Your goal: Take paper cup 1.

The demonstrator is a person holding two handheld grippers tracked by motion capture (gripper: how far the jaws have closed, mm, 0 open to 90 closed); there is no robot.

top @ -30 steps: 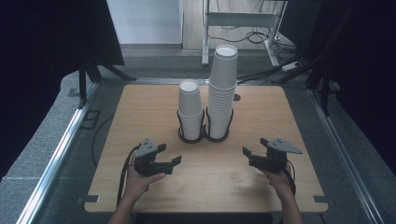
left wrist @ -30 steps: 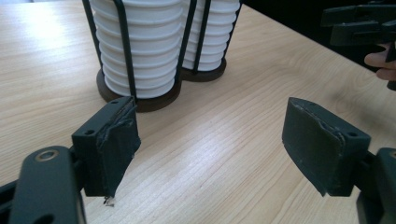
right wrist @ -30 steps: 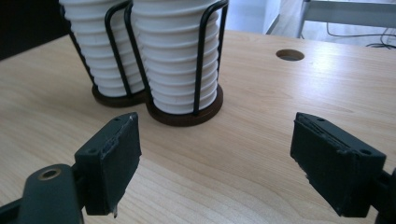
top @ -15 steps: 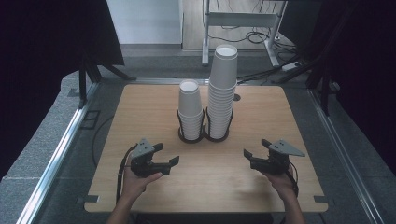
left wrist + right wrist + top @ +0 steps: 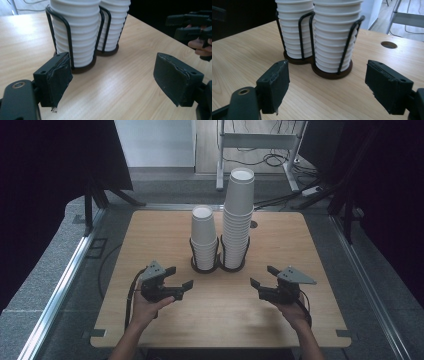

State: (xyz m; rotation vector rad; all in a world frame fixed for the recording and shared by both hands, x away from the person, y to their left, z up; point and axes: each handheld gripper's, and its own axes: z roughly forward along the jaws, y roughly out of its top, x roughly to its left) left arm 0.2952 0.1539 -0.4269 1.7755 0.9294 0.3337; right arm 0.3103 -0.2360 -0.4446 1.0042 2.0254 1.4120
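Two stacks of white paper cups, a shorter stack [image 5: 204, 236] and a taller stack [image 5: 237, 215], are standing side by side in two joined black wire holders [image 5: 218, 264] on one light wooden table [image 5: 150, 232].

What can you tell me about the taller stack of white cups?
The taller cup stack is many white, paper-looking cups nested mouth up, standing upright in a black wire holder with a dark round base. It stands mid-table beside a shorter stack in a matching holder; their bases look joined. Neither gripper touches it.
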